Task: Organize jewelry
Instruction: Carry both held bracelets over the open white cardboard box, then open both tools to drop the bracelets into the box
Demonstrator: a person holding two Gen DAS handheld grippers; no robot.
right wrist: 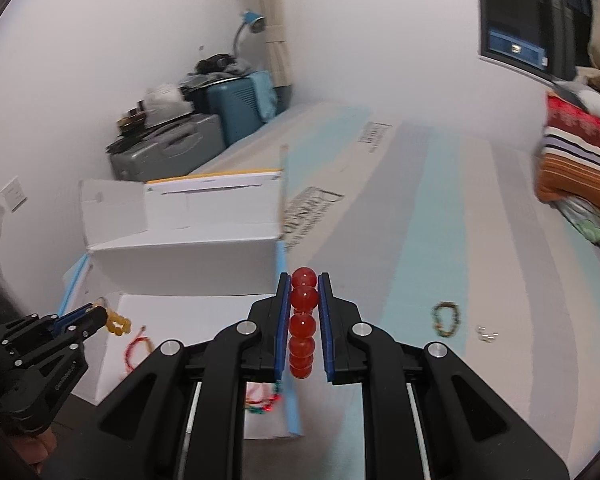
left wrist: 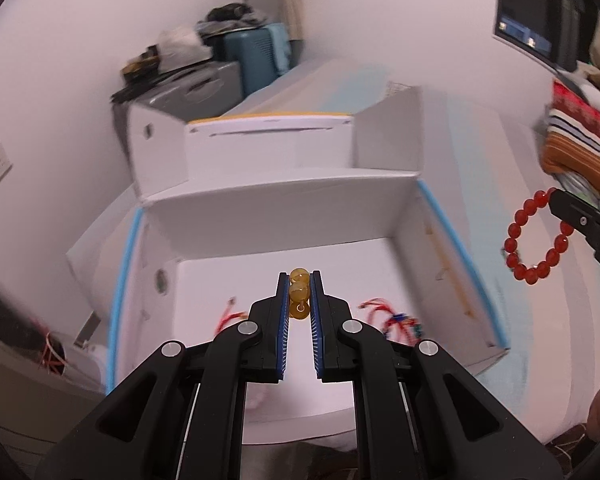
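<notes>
Over the white box (left wrist: 404, 216), the left gripper (left wrist: 299, 280) pinches an amber bracelet (left wrist: 299, 294); at 3 o'clock the right gripper (right wrist: 305, 282) clamps a red bracelet (right wrist: 303, 322). Release each low, inside the walls.

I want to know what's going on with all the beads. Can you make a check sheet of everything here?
Surface: striped bed cover, pale blue and grey.
Job's things: white box open, red string bracelets inside; green bracelet on the cover.
Clutter: small silver bits beside the green bracelet.
Grippers: left tool shut on yellow beads; right tool shut on red bead bracelet.
Cables: nothing seen.
Surroundings: suitcases, blue lamp, folded blankets, screen.
</notes>
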